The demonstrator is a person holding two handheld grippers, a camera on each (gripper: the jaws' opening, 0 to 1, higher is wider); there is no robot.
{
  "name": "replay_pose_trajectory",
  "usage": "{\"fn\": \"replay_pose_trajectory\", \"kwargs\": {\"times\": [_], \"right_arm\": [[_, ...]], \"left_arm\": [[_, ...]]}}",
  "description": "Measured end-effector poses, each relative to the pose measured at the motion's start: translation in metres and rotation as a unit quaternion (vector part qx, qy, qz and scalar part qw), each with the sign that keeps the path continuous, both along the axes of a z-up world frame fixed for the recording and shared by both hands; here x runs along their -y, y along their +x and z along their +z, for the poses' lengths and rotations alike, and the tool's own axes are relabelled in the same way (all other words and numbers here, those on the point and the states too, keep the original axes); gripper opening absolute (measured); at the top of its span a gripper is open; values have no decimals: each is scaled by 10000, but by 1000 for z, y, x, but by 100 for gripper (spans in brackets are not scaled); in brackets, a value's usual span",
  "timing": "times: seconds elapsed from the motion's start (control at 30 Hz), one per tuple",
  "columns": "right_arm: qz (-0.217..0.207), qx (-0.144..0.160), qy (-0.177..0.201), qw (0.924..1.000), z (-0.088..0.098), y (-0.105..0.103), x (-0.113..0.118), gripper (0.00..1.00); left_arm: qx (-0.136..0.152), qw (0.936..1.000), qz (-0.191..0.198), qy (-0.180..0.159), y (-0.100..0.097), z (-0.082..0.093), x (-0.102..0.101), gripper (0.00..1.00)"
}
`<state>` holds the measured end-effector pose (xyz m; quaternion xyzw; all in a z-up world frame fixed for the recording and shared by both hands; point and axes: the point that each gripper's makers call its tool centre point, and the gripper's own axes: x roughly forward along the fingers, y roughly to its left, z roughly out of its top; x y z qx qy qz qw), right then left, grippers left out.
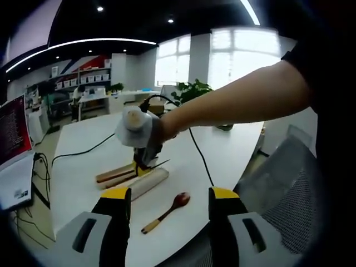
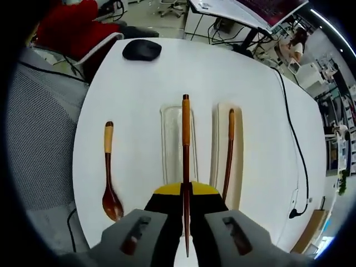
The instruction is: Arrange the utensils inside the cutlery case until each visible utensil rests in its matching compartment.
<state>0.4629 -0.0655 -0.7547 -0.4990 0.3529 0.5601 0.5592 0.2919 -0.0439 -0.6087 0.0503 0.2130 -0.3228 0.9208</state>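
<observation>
In the right gripper view, my right gripper (image 2: 186,192) is shut on a dark wooden chopstick (image 2: 186,133) that points away over the left trough of the pale cutlery case (image 2: 168,146). A second chopstick (image 2: 229,149) lies in the trough to the right. A wooden spoon (image 2: 109,179) rests on the table left of the case. In the left gripper view, my left gripper (image 1: 169,201) stands open above the table's near edge, just short of the spoon (image 1: 167,212). Beyond it, a hand holds the right gripper (image 1: 142,139) over the case (image 1: 146,183).
The white round table (image 2: 233,78) carries a black mouse (image 2: 142,50) at its far side and a black cable (image 2: 295,144) along the right. A grey mesh chair (image 2: 39,139) stands at the left edge. A laptop (image 1: 14,161) sits at the left.
</observation>
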Motion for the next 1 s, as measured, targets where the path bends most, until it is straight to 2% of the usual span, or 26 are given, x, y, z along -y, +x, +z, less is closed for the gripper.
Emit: {"fn": "replay_pose_trajectory", "kwargs": {"times": [0.33,1.0], "right_arm": [[-35,2,-49,10000,3,6,0,0],[-18,103,-167,9998,14,22,9,0]], "left_arm": [[-113,9999,-14,-58,0,-3,0,54],[-127,9998,-16,-140,0,-2,1,54]]}}
